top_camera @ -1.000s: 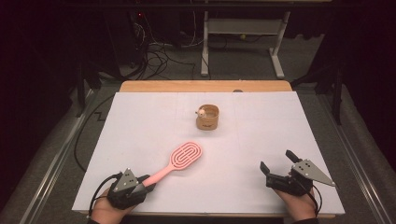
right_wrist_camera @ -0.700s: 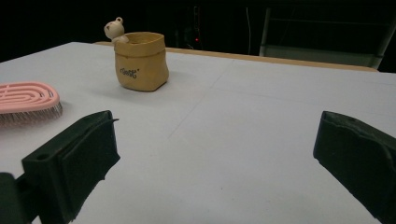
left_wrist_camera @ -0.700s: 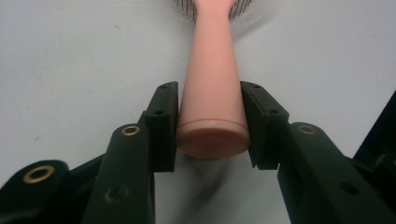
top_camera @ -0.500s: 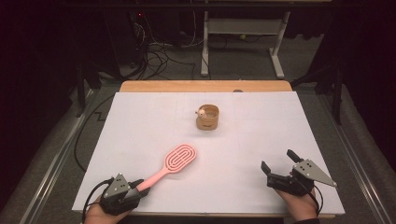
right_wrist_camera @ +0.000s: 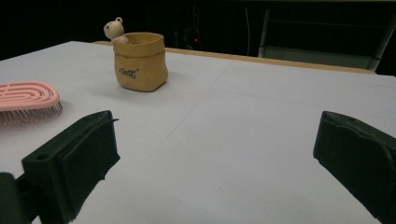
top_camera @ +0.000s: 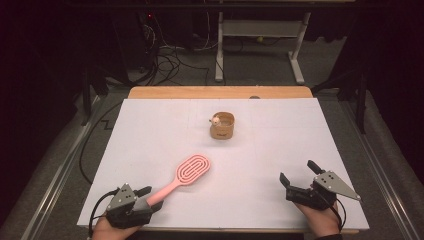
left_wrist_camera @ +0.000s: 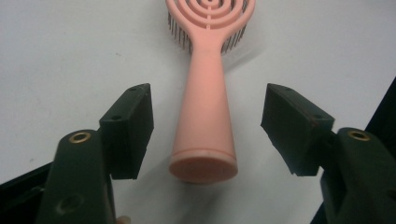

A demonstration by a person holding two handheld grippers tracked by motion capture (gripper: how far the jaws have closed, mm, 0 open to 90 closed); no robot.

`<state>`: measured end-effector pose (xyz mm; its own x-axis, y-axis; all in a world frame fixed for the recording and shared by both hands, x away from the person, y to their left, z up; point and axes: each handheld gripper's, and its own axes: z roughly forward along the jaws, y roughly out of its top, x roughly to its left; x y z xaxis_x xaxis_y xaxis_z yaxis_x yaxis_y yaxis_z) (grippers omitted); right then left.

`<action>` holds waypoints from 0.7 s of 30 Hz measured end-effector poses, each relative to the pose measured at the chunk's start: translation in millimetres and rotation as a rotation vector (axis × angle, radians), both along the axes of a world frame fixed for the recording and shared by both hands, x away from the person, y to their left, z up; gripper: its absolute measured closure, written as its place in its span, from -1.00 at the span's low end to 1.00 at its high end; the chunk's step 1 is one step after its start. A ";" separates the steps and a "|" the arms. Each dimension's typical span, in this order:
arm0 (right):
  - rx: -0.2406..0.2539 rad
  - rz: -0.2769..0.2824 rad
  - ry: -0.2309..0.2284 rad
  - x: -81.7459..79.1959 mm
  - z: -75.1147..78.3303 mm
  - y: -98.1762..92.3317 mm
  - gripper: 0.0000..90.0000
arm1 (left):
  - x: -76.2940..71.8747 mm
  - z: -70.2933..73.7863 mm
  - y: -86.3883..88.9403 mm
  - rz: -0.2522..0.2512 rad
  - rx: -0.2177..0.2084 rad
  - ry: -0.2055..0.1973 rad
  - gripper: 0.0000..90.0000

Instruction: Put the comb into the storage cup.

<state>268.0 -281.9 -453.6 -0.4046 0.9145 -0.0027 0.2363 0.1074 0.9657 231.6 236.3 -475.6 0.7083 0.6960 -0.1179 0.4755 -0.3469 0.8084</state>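
A pink hairbrush (top_camera: 186, 176) lies bristles down on the white table (top_camera: 150, 130), handle toward the near left corner. My left gripper (top_camera: 150, 198) sits at the handle's end. In the left gripper view the handle (left_wrist_camera: 208, 70) runs between the jaws of the left gripper (left_wrist_camera: 206, 112); they have just been opening, and a gap shows at each pad. My right gripper (top_camera: 297, 171) rests open near the front right edge with nothing between the jaws of the right gripper (right_wrist_camera: 215, 135).
A small tan pot (top_camera: 222, 127) with a bear figure (right_wrist_camera: 113, 29) on its rim stands at the table's middle back. The brush head (right_wrist_camera: 28, 98) lies left of the pot (right_wrist_camera: 140, 63) in the right gripper view. Cables and a desk frame (top_camera: 260, 35) lie beyond the table.
The left gripper's jaws have spread off the brush handle. The brush and left hand shifted slightly toward the near left. The right gripper has not moved.
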 end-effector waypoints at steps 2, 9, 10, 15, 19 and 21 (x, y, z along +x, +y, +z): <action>-0.001 0.000 -0.001 0.1 -0.1 0.2 -0.99 | 0.0 1.7 -0.4 -0.006 -0.022 -0.002 -0.26; -0.002 -0.001 0.001 -0.1 -0.4 0.1 -0.99 | 2.6 5.6 -1.9 0.019 -0.043 -0.020 -0.47; -0.003 -0.001 0.002 -0.1 -0.6 0.8 -0.99 | 3.8 6.3 -2.1 0.023 -0.043 -0.022 -0.47; -0.006 0.001 0.000 -0.7 -0.5 1.2 -0.99 | 4.5 9.0 -4.0 0.025 -0.044 -0.041 -0.55; -0.005 -0.002 0.001 -0.8 -1.0 0.3 -0.99 | 10.1 13.5 -7.4 0.032 -0.030 -0.054 -0.69; -0.008 -0.001 0.001 -1.3 -1.0 0.6 -0.99 | 11.5 14.0 -8.6 0.033 -0.031 -0.058 -0.69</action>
<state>266.6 -281.2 -454.6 -0.4033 0.9150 -0.0092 0.2378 0.1145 0.9645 243.1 227.7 -461.5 0.6911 0.7159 -0.0989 0.4380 -0.3061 0.8453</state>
